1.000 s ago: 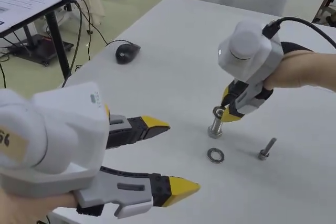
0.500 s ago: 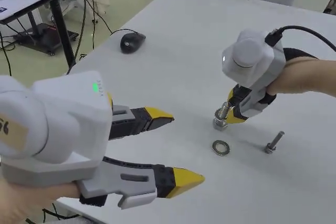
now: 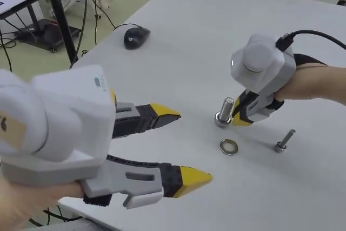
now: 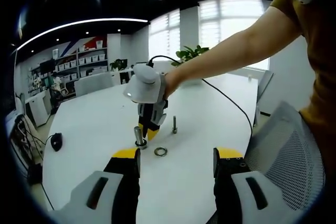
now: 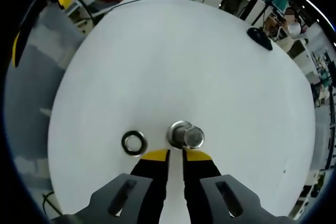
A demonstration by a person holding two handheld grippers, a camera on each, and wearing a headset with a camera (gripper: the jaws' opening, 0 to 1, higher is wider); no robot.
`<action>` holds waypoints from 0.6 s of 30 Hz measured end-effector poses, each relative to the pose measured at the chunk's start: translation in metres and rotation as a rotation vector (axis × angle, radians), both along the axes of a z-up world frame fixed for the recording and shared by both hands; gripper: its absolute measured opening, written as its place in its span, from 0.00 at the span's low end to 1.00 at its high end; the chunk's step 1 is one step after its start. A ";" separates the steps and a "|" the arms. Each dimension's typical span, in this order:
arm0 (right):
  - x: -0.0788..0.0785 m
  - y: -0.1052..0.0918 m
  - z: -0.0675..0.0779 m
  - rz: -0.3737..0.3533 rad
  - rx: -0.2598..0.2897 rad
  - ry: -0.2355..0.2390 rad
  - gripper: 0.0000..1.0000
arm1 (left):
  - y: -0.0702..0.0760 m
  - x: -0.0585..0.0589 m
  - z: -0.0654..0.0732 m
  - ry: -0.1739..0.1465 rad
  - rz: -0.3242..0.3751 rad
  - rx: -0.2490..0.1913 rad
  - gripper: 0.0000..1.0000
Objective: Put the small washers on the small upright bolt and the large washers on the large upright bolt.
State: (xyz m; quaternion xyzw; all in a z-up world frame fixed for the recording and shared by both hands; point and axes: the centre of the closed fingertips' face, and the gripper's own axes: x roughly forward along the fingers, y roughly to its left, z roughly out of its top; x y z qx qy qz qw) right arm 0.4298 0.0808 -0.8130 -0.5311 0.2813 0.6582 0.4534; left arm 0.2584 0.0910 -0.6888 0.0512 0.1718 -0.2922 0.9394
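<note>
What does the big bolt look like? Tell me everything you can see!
The big bolt is shiny grey metal. It stands upright on the white table, wide end down, ridged stem pointing up. A wider ring sits at its bottom; head or washer, I cannot tell. The right gripper holds its yellow-tipped fingers close together right beside it; whether they touch it is unclear. A loose washer lies nearby, apart from it.

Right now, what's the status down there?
Left gripper open, idle. Right gripper shut, empty, beside large bolt. One washer loose on table. Nothing blocking.
</note>
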 end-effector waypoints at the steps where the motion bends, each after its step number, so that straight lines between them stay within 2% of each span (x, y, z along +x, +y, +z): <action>1: 0.001 -0.001 0.000 -0.002 0.001 0.000 0.11 | 0.000 0.000 0.000 -0.001 0.000 0.001 0.55; 6: -0.001 -0.003 0.003 -0.015 0.014 0.018 0.11 | 0.000 -0.001 0.002 -0.006 0.001 0.002 0.55; 9: -0.009 -0.005 0.003 -0.017 0.025 0.034 0.13 | -0.002 -0.003 0.002 -0.005 0.000 0.005 0.55; 12: -0.020 -0.011 0.001 -0.016 0.012 0.062 0.16 | -0.004 -0.004 0.002 -0.006 -0.004 0.004 0.55; 14: -0.024 -0.013 0.000 -0.013 0.013 0.057 0.17 | -0.004 -0.005 0.002 -0.006 -0.005 0.006 0.55; 18: -0.036 -0.018 -0.003 -0.019 0.006 0.083 0.19 | -0.005 -0.006 0.005 -0.015 -0.005 0.006 0.55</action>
